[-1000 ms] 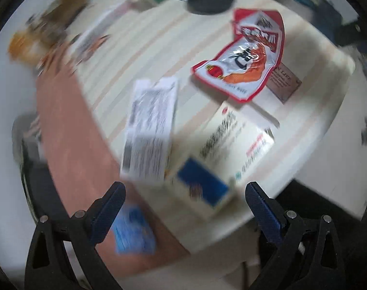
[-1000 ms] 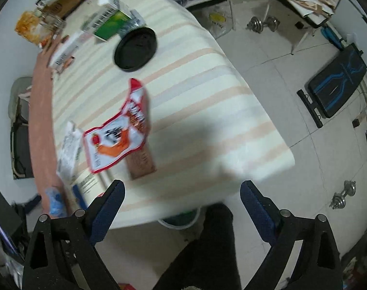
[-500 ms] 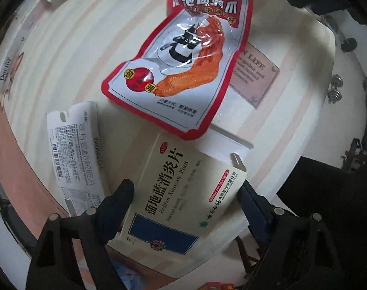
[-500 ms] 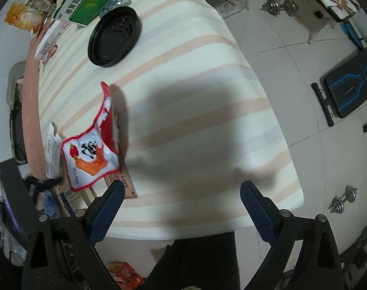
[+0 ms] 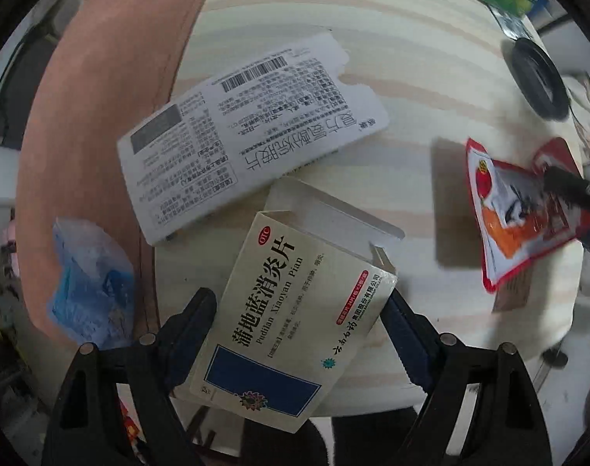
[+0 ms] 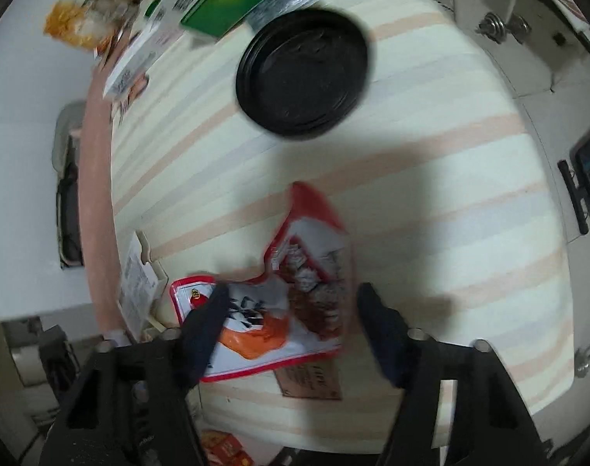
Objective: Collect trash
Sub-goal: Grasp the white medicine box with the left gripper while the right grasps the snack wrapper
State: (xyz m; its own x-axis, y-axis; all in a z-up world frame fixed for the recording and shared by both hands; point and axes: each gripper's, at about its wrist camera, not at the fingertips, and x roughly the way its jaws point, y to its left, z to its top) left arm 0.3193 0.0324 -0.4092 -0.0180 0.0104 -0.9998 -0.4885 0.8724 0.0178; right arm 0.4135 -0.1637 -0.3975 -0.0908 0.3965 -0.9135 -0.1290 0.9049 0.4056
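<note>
My left gripper (image 5: 298, 306) is shut on a cream and blue medicine box (image 5: 291, 318) with an open end flap, held tilted above the striped table's near edge. A flattened white carton (image 5: 240, 132) with a barcode lies just beyond it. A red and white snack wrapper (image 6: 279, 303) lies between the fingers of my right gripper (image 6: 291, 303), which looks open around it; the view is blurred. The wrapper also shows in the left wrist view (image 5: 524, 209), with the right gripper's finger over it.
A black round lid (image 6: 302, 73) lies farther up the striped tablecloth (image 6: 430, 202). A green box (image 6: 225, 4) and other packets crowd the far end. A brown card (image 6: 310, 380) lies under the wrapper. A crumpled blue wrapper (image 5: 89, 283) lies on the pink border.
My left gripper closed on the medicine box and lifted it, turning leftwards. My right gripper moved down to the table and now straddles the red snack wrapper.
</note>
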